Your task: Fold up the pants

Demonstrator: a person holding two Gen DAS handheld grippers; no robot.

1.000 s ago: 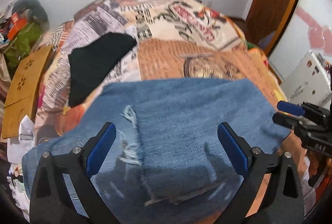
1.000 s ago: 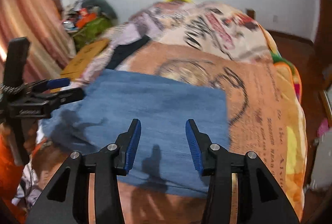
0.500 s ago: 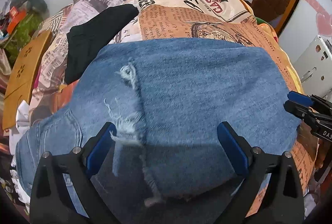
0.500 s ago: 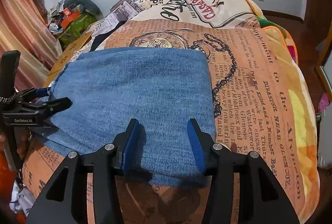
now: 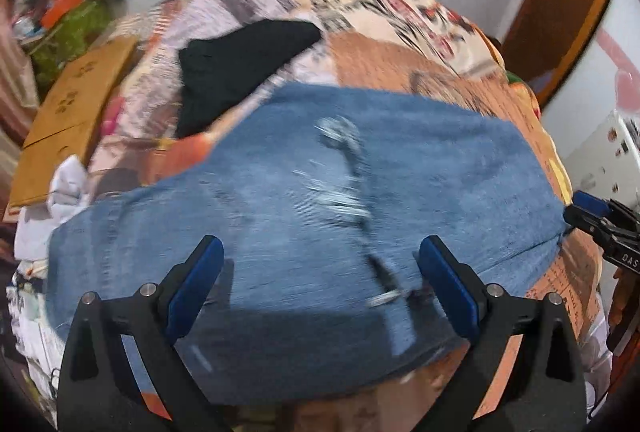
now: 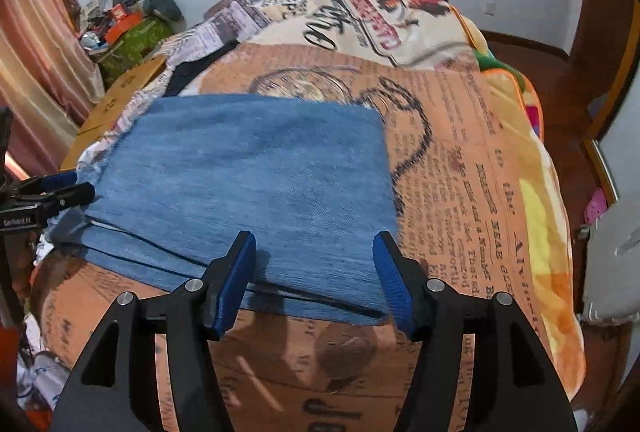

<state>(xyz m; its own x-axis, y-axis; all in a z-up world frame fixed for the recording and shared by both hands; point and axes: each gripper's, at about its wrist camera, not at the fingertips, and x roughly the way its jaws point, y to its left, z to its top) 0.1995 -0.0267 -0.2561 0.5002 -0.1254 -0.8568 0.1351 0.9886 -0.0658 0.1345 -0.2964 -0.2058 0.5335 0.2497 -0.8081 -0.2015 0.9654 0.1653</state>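
the left tool [image 5: 320, 272] hovers over the near edge of the jeans [image 5: 320, 199] with its blue-padded fingers spread wide and nothing between them. its view is smeared by motion, so the frayed, ripped patch [image 5: 340, 159] on the denim shows only as pale streaks. the right tool [image 6: 316, 272] is likewise wide apart and empty, poised just above the near edge of the folded jeans [image 6: 248, 175], where stacked layers of denim show as dark lines along the edge. each tool appears at the side of the other's view: the right tool [image 5: 596, 220] by the right end of the jeans, the left tool [image 6: 52, 191] by their left end. the jeans lie flat in a folded rectangle on the bed [image 6: 460, 159], which is covered by a newspaper-print blanket. beyond the jeans, a black garment [image 5: 240, 63] lies on the blanket. a cardboard box [image 5: 72, 111] sits beside the bed on the left.
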